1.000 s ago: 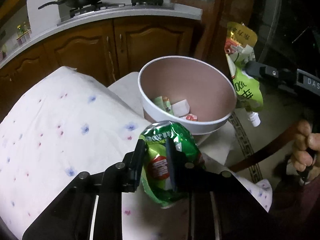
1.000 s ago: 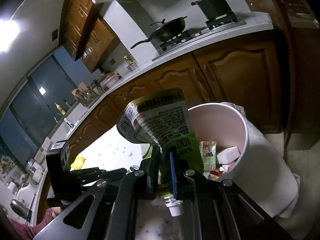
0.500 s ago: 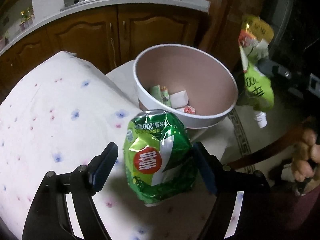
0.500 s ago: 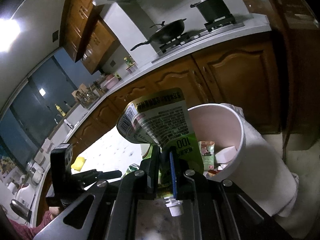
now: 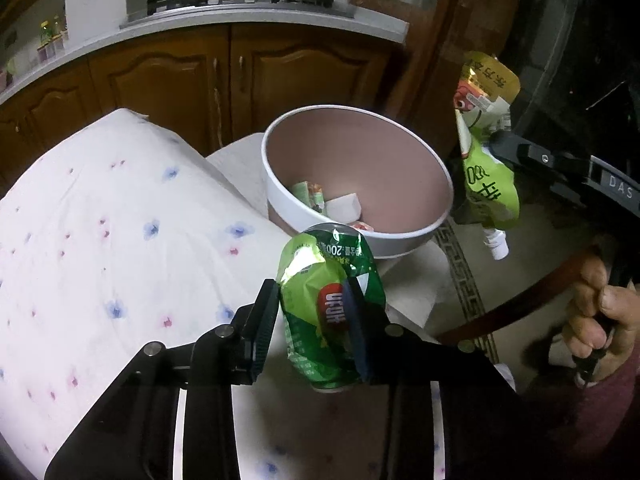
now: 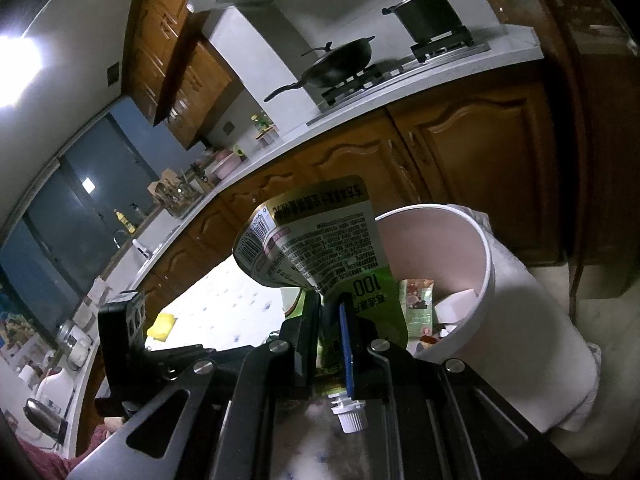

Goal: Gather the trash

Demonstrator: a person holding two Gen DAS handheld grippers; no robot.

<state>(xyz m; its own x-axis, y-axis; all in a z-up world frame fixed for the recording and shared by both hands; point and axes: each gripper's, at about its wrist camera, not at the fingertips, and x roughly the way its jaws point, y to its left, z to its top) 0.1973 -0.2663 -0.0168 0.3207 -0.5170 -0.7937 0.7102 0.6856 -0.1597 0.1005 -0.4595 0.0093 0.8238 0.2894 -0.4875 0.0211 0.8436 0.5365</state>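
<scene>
Wok [image 6: 340,65] and pot [image 6: 428,16] on stove (wooden cabinets [image 5: 224,80] below).

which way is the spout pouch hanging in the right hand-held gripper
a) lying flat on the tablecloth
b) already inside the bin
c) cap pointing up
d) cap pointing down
d: the spout pouch is pinched in the right hand-held gripper beside the bin, its white cap below the fingers and its flat end on top.
</scene>
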